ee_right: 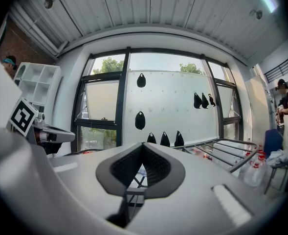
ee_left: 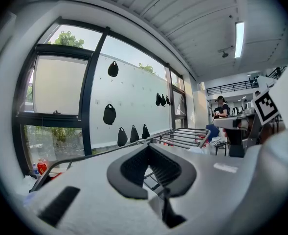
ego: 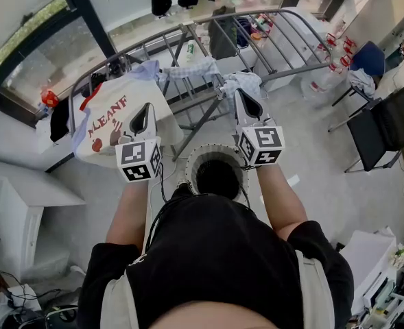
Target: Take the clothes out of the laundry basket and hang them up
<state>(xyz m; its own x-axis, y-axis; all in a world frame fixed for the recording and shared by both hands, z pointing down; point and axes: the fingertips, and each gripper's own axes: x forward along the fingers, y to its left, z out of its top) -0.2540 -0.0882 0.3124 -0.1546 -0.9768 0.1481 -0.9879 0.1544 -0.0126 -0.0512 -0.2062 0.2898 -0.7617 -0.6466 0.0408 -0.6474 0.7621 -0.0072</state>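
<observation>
Both claws are closed on nothing and held side by side before the grey metal folding drying rack (ego: pixel 256 43). The left claw (ego: pixel 144 118) is at the rack's near rail, over a draped white fabric piece with red lettering (ego: pixel 109 125). The right claw (ego: pixel 246 105) is just short of a crumpled white garment (ego: pixel 243 82) on that same rail. The round white perforated plastic laundry basket (ego: pixel 196 162) stands on the floor on the rack's near side. Its interior reads dark, and we cannot tell whether a garment lies inside. We judge the clothes light, limp and unbreakable, but prone to bunch. Pinch a fold at a hem or shoulder seam, then spread the edge over a rail with the other claw.
</observation>
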